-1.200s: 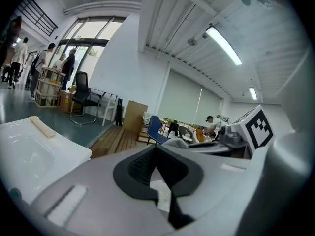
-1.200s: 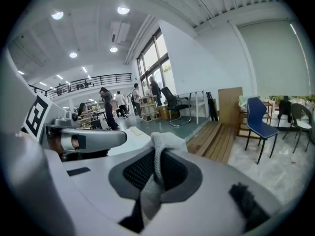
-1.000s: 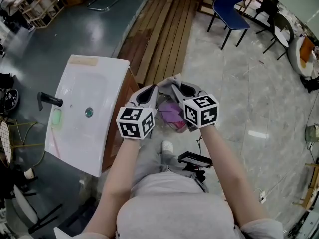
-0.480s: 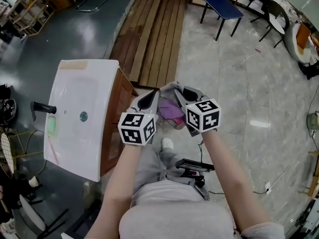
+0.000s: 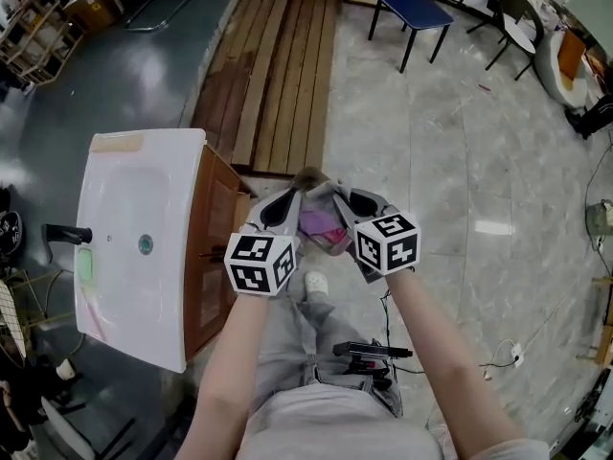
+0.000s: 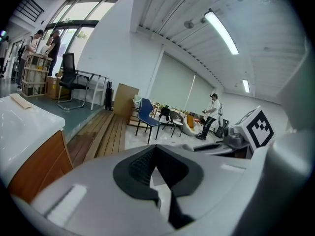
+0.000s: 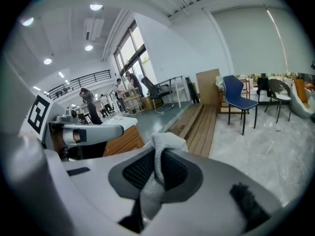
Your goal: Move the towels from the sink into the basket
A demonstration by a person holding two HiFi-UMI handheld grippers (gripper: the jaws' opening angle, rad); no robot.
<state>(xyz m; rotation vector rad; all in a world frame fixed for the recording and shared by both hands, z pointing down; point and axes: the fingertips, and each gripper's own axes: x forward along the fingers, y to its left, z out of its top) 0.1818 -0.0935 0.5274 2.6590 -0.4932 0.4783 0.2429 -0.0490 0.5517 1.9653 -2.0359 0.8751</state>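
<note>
Between jaws of right gripper [image 7: 153, 178], pinched grey towel [image 7: 166, 144]

A grey towel [image 5: 317, 186] hangs stretched between the left gripper [image 5: 290, 188] and the right gripper [image 5: 345, 186], one edge pinched in each (the right gripper view shows its knitted weave bunched up between closed jaws); it sits directly over the basket [image 5: 335, 245], which stands on the pale floor just right of the sink [image 5: 115, 257] and is mostly hidden; a pink towel [image 5: 319, 223] lies crumpled inside the basket; the sink is white, rectangular, set on a wooden cabinet.
</note>
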